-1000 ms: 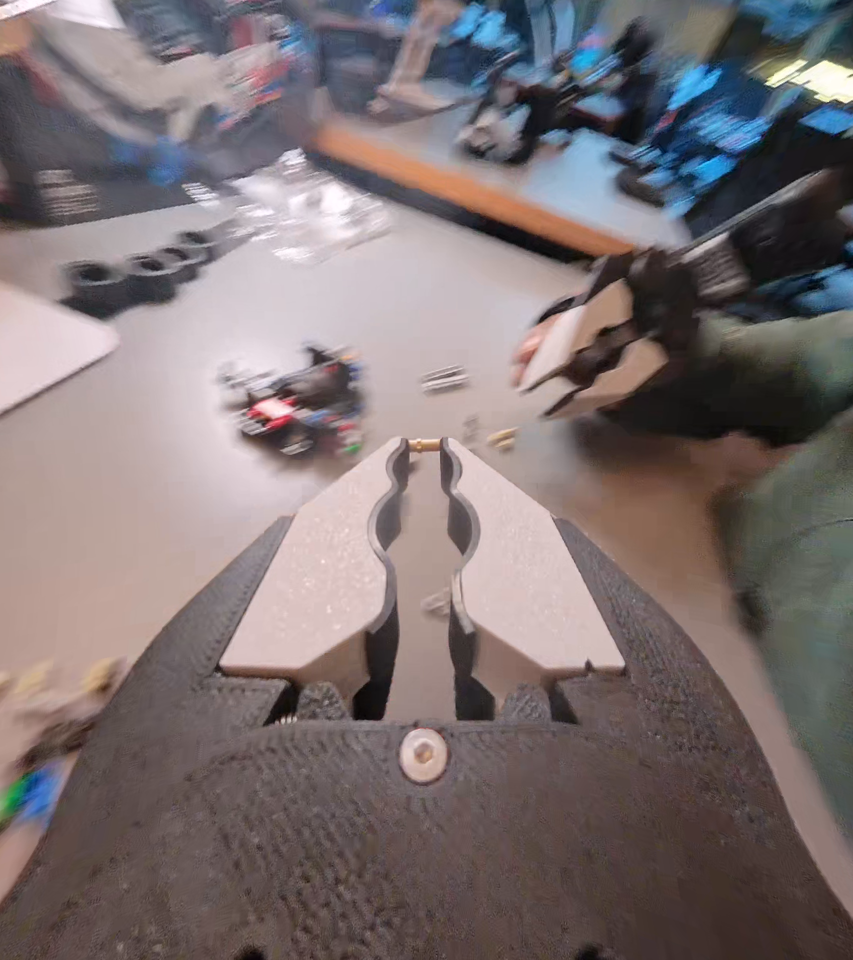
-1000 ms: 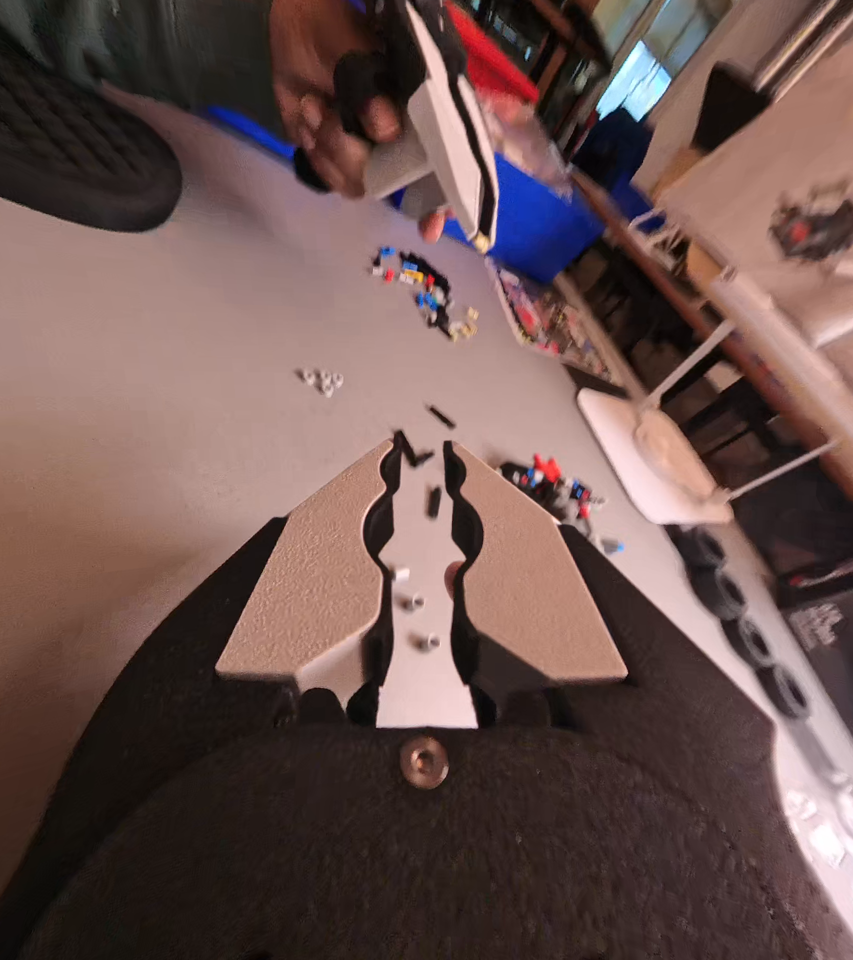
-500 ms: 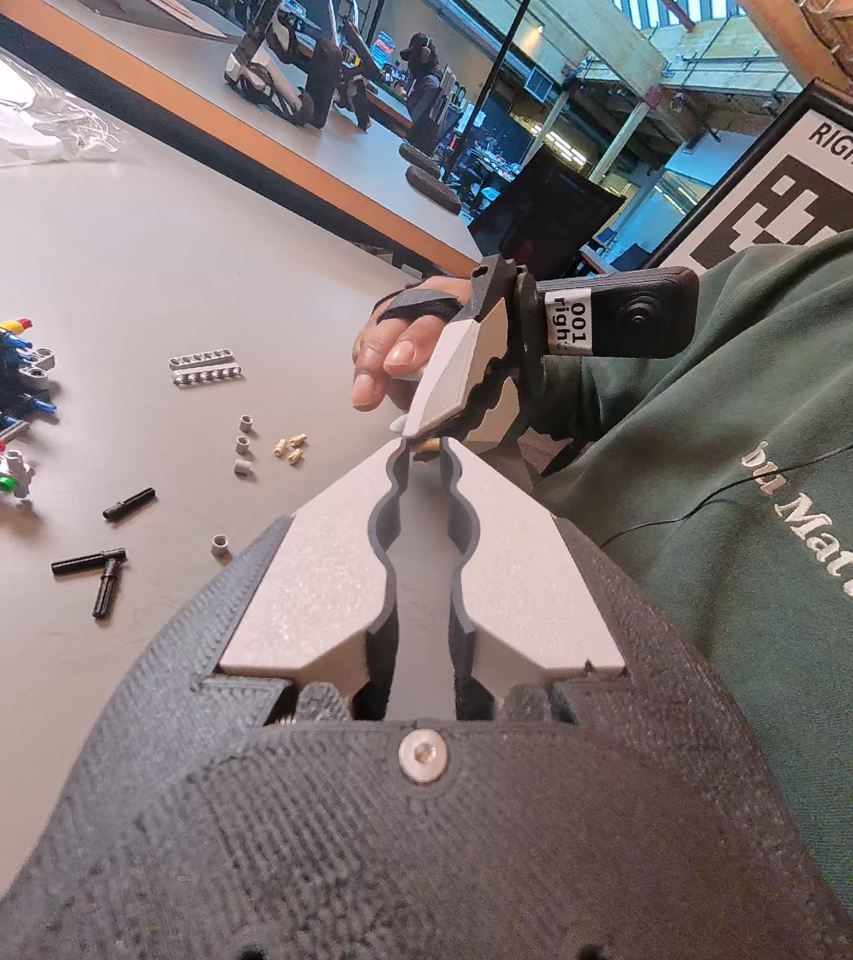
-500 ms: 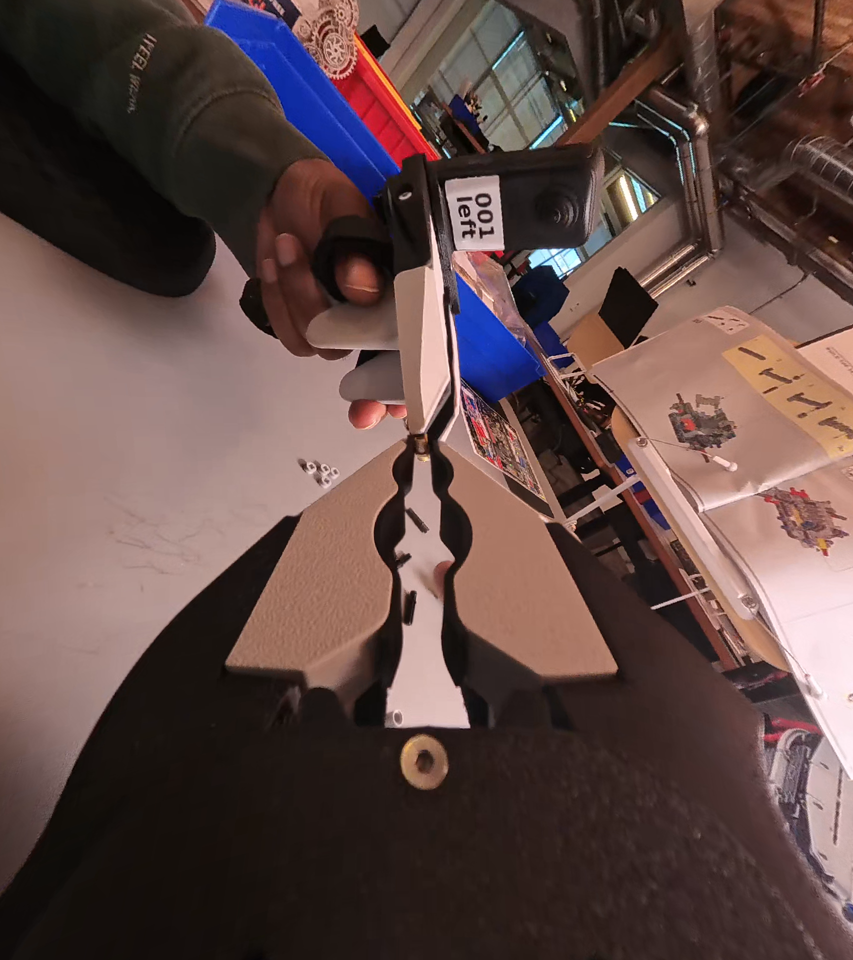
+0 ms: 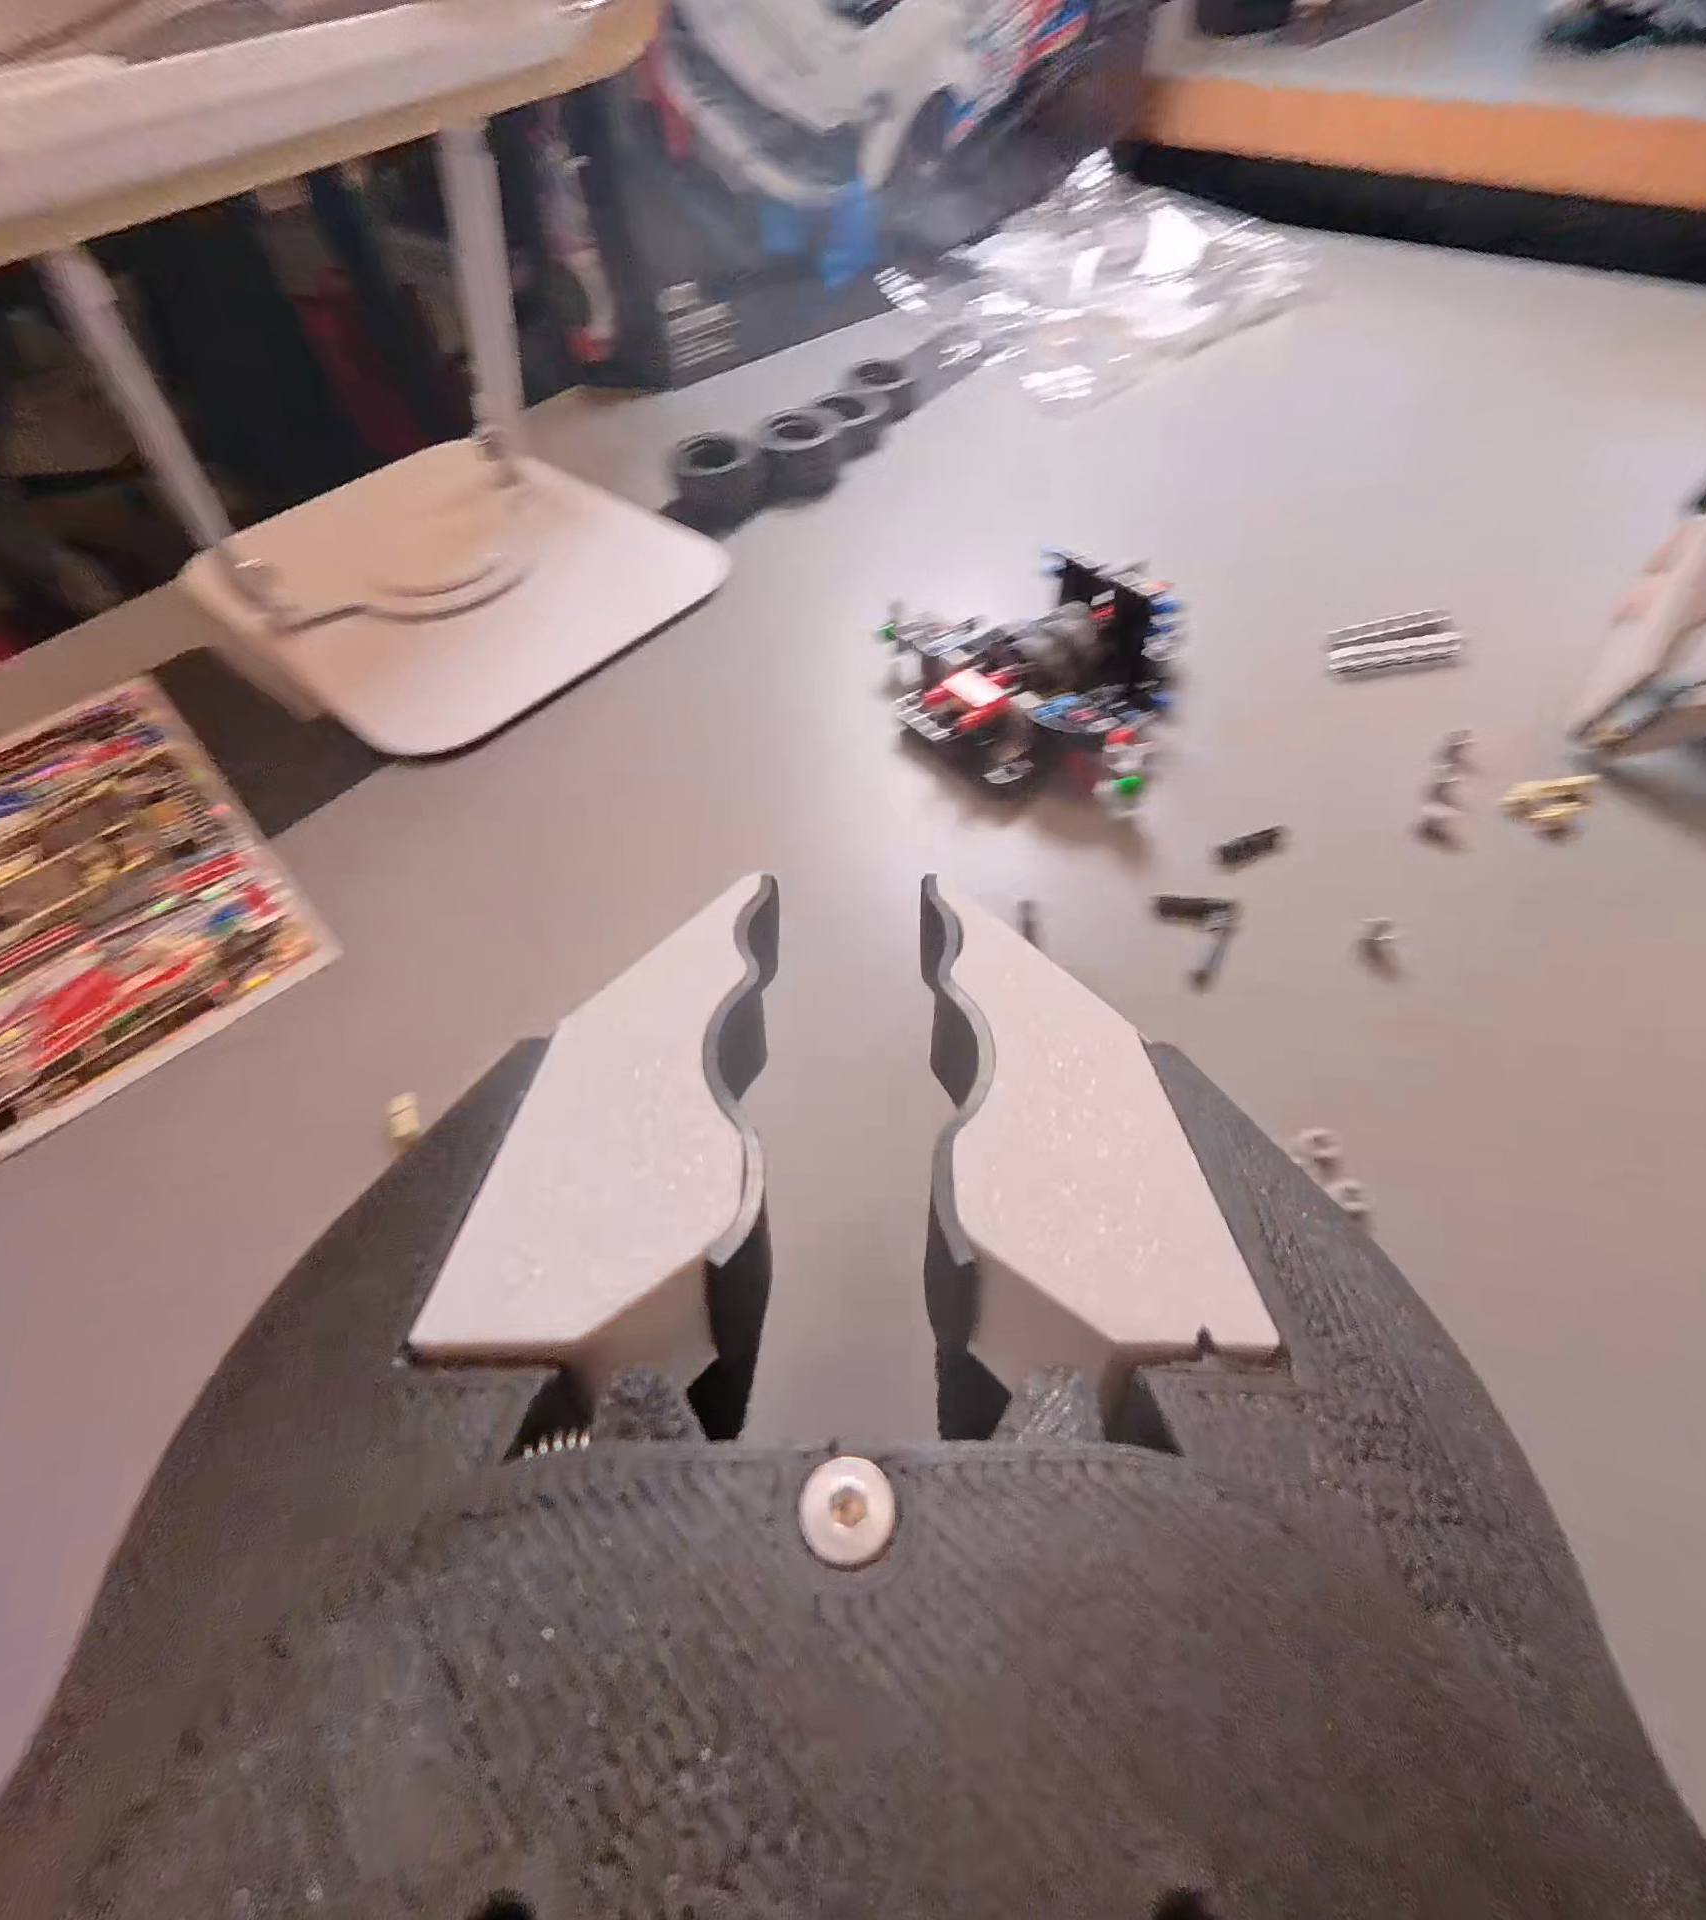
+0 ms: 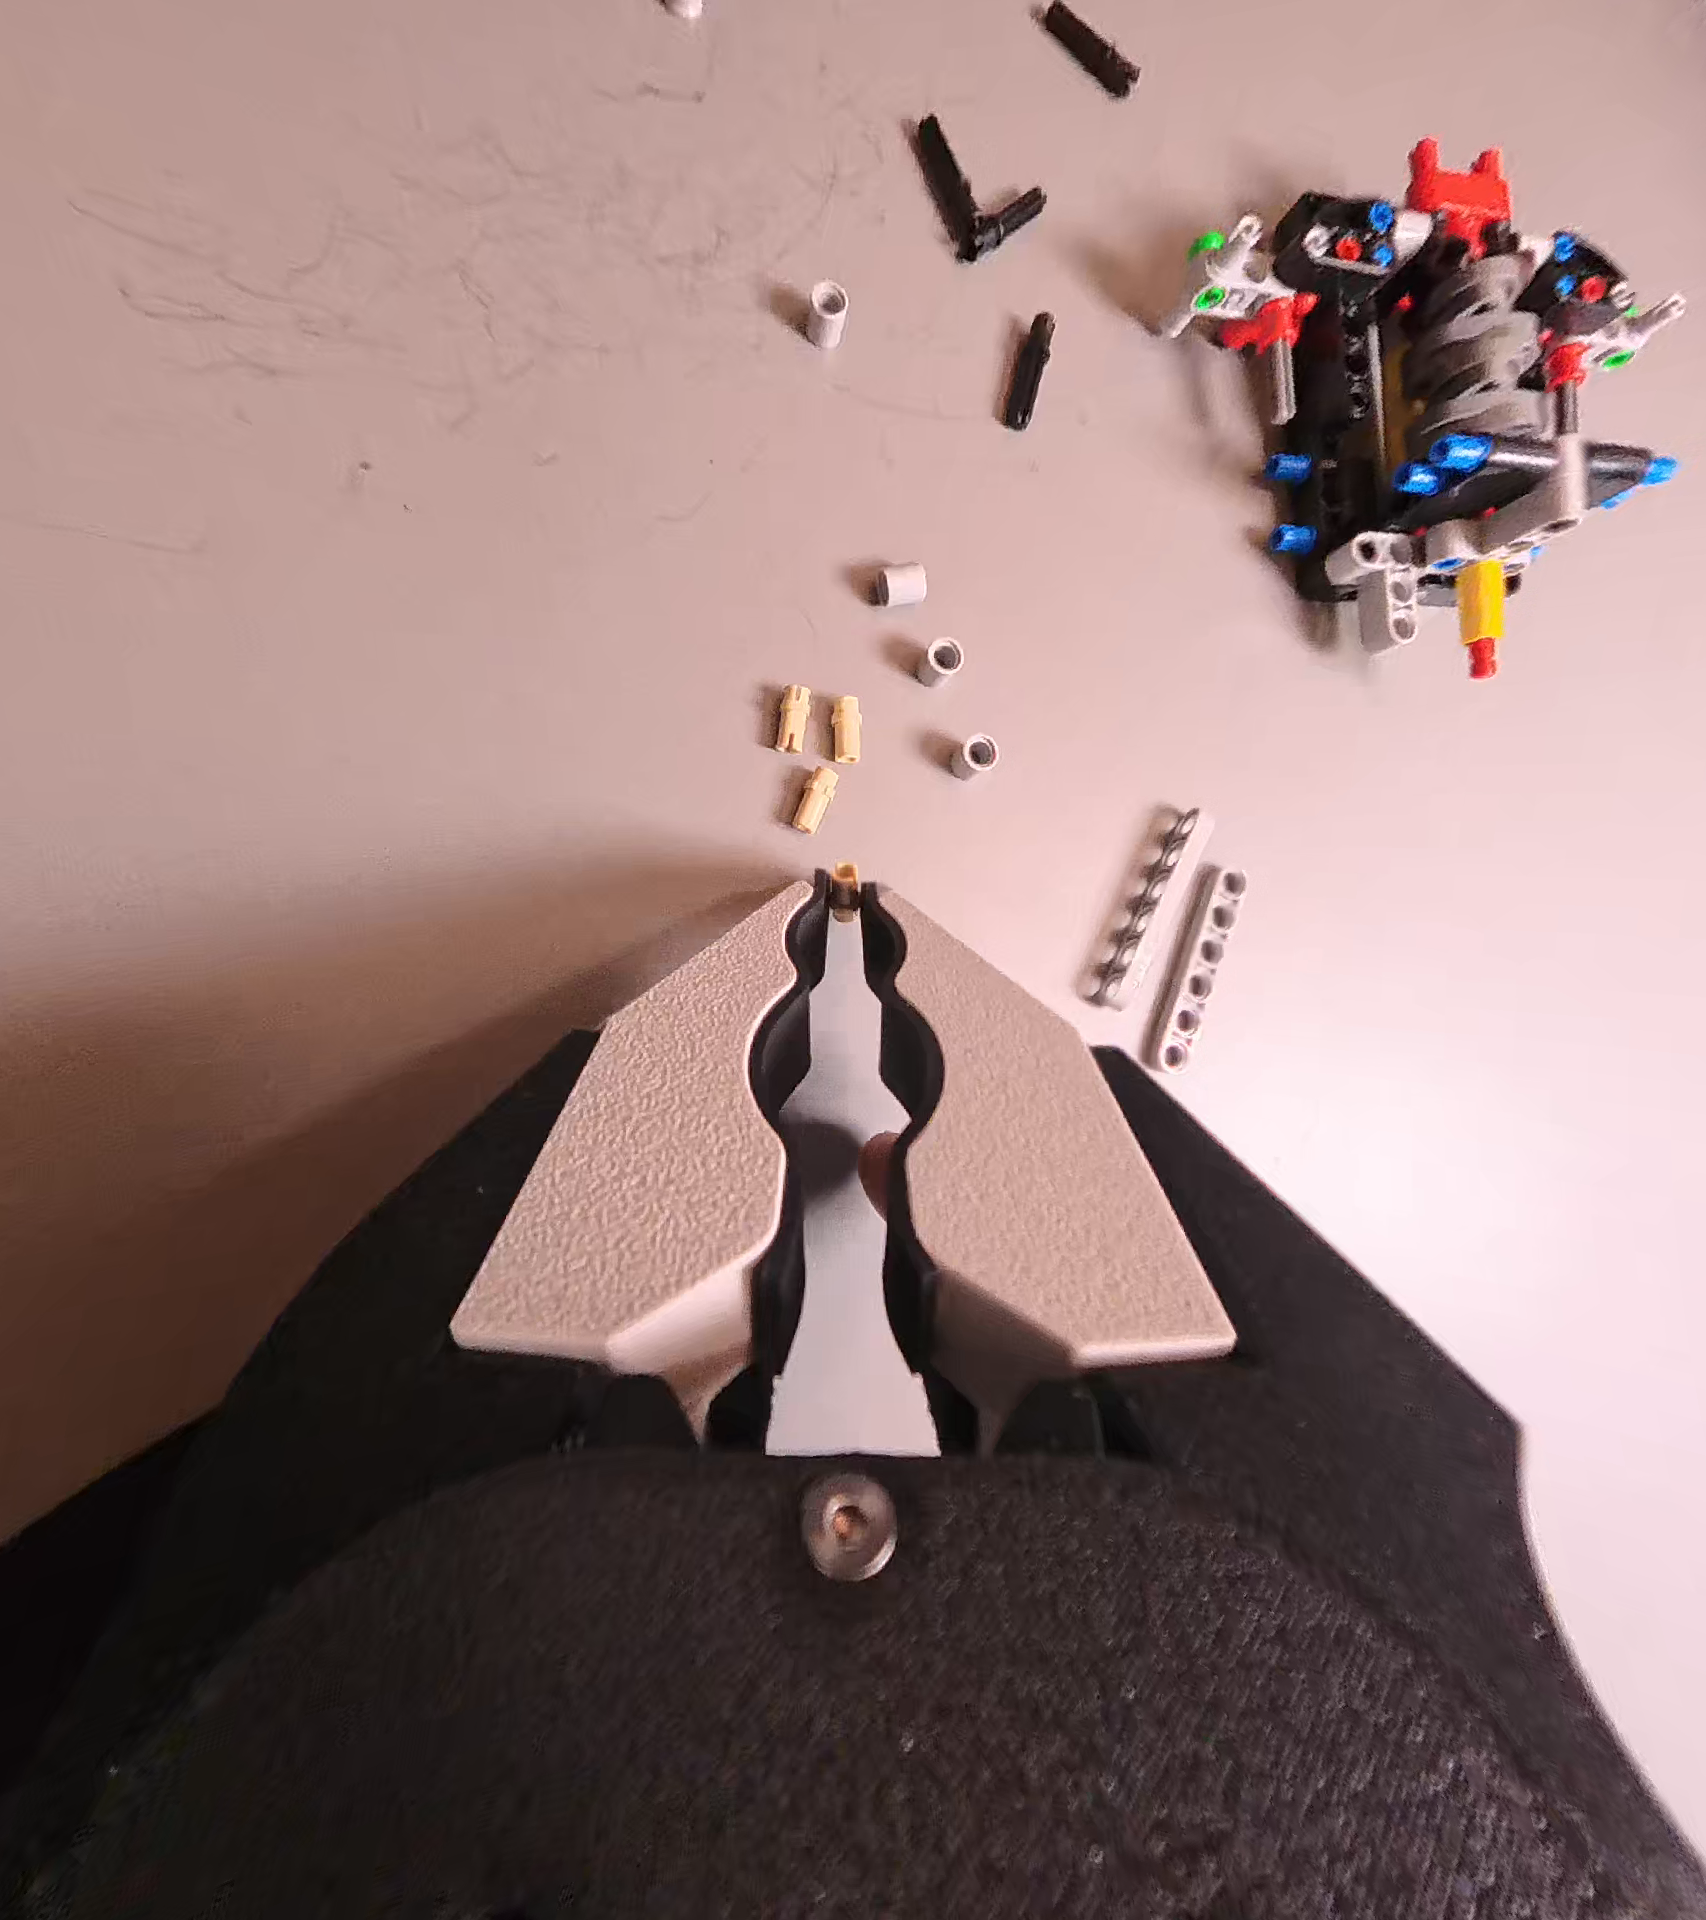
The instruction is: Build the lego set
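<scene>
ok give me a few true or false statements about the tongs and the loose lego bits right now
1. The right tongs pinch a tan pin at their tips. True.
2. The left tongs hold a black pin. False: they are open and empty.
3. Three more tan pins lie on the table just ahead of the right tongs. True.
4. The two grey beams are fixed to the partly built model. False: they lie loose, apart from it.
5. Black tyres sit stacked on the model. False: they stand in a row on the table behind it.
</scene>
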